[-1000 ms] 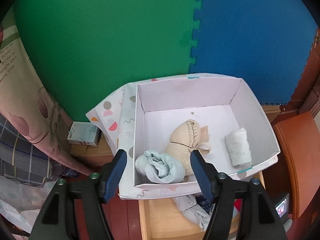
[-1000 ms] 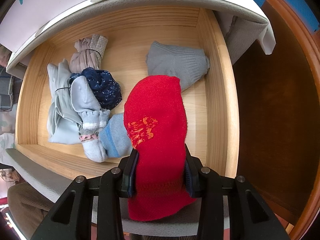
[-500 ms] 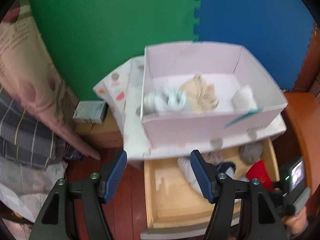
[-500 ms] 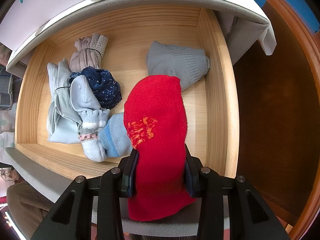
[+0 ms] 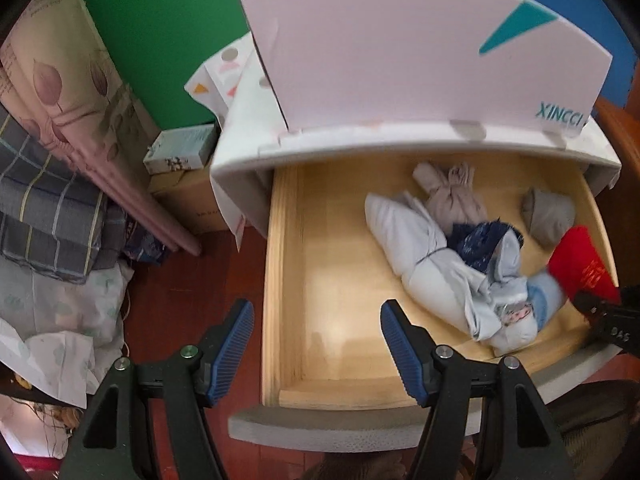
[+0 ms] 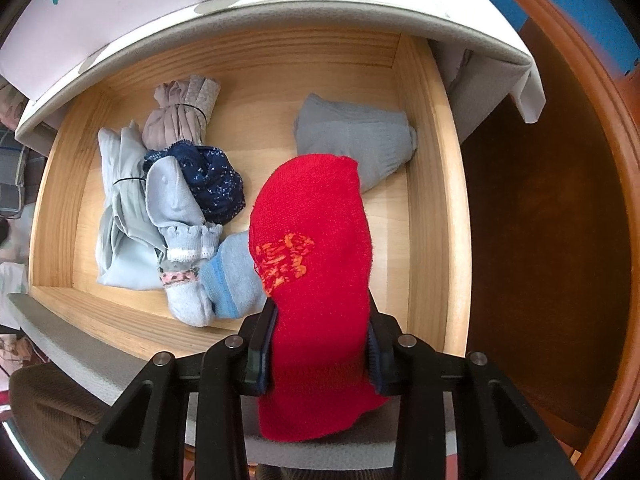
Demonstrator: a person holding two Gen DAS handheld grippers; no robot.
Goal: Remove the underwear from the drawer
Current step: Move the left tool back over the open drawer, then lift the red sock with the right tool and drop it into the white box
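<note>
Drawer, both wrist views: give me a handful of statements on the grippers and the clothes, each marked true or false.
1. The right gripper is shut on the red knit item. True.
2. The left gripper holds a rolled garment. False: its jaws stand open with nothing between them, above the bare left part of the wooden drawer.
3. The drawer is pulled out. True.
4. The grey folded piece lies on top of the red knit item. False: it lies on the drawer floor behind it, partly covered by the red one.
5. The navy bundle sits among the pale rolled garments on the left. True.
</note>
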